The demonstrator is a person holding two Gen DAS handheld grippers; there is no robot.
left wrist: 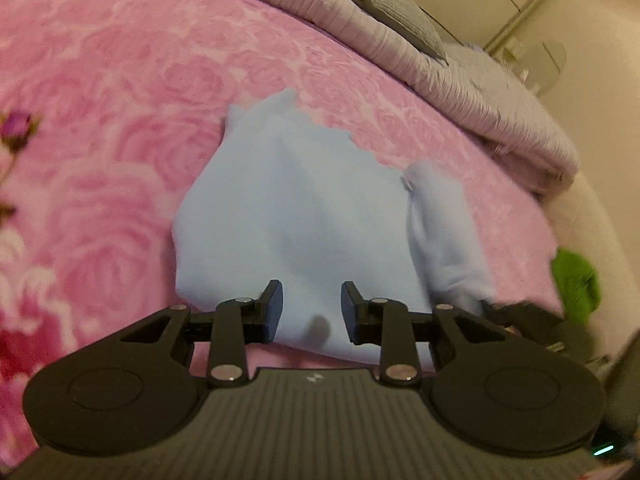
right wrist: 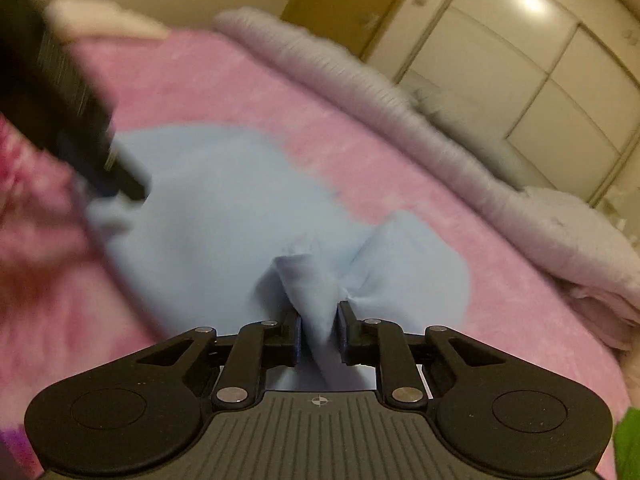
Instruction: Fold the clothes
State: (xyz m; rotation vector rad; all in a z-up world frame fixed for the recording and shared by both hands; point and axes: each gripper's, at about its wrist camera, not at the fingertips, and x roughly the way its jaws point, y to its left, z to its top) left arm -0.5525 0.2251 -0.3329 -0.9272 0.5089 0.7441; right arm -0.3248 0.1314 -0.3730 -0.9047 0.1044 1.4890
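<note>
no readable writing is seen anywhere; only a small pale emblem is printed on the body of the left gripper (left wrist: pixel 311 310) and a small crosshair mark on the body of the right gripper (right wrist: pixel 319 330). a light blue garment (left wrist: pixel 296 216) is laid rumpled on a pink rose-patterned blanket (left wrist: pixel 120 80), its far edge ragged and its right part bunched into a raised fold. the left gripper is held partly open just above the near edge of the garment, with the cloth seen through the gap and neither pad pressed on it. in the right wrist view a pinched ridge of the blue cloth (right wrist: pixel 312 280) is clamped between the narrowly set pads of the right gripper, and the fabric is drawn up into creases around the grip. the left gripper is also seen there as a dark blurred shape at the garment's far left edge (right wrist: pixel 100 152). open blanket is left all around the garment, widest to the left. the far side is bounded by a lilac quilt (left wrist: pixel 460 92) heaped along the bed's edge, with a grey pillow (left wrist: pixel 384 4) on it. pale wardrobe doors (right wrist: pixel 540 60) are seen beyond. a green cloth (left wrist: pixel 576 280) is seen at the bed's right edge.
</note>
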